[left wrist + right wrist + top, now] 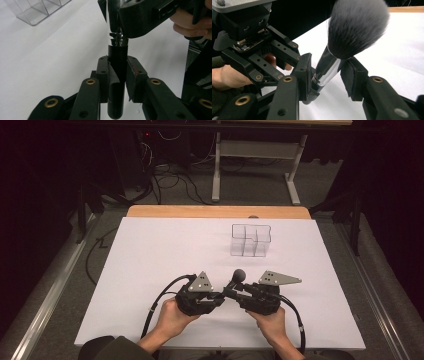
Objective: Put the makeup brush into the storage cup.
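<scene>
1. Low at six o'clock over the table (150,250), the left gripper (117,75) clamped the makeup brush (352,32) by its black handle.
2. Its long axis ran toward one o'clock, bristles up.
3. The right gripper (325,75), nearer the ferrule, straddled it, one pad touching, not yet clamped.

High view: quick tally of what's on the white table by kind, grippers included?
Makeup brush: 1
Clear compartment organizer: 1
Handheld grippers: 2, the left gripper and the right gripper
Total: 4
</scene>
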Demonstrator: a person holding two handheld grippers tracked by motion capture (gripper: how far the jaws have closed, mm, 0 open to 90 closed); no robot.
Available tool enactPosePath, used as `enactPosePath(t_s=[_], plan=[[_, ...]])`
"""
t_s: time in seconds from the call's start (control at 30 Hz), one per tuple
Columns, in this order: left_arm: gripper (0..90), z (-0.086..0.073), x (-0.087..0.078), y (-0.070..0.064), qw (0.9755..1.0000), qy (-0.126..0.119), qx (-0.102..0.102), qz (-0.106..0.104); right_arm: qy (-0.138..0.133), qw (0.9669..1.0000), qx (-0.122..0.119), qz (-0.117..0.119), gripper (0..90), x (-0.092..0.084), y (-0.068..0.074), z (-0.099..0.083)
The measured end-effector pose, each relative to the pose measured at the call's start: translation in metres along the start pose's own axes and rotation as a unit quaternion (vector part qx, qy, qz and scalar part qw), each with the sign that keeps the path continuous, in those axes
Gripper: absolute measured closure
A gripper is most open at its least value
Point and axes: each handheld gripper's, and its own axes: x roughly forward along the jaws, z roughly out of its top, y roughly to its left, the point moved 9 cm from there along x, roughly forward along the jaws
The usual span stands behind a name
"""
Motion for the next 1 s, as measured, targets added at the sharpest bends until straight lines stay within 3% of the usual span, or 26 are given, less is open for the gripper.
enactPosePath(t_s=[0.5,0.87,1.0], plan=[[73.9,-0.0003,0.0003,-0.0013,1.0000,-0.001,0.008,0.000,-0.003,0.9997,0.019,0.018,69.6,-0.0010,0.0002,0.0007],[73.3,0.0003,-0.0002,-0.0022,0.9999,-0.009,0.015,-0.001,-0.007,0.9983,0.040,0.043,72.6,-0.0022,0.0014,0.0024],[62.6,0.0014,0.0000,-0.0051,0.9996,-0.013,0.024,0.000,-0.006,0.9986,0.033,0.042,72.7,-0.0018,0.0023,0.0023]])
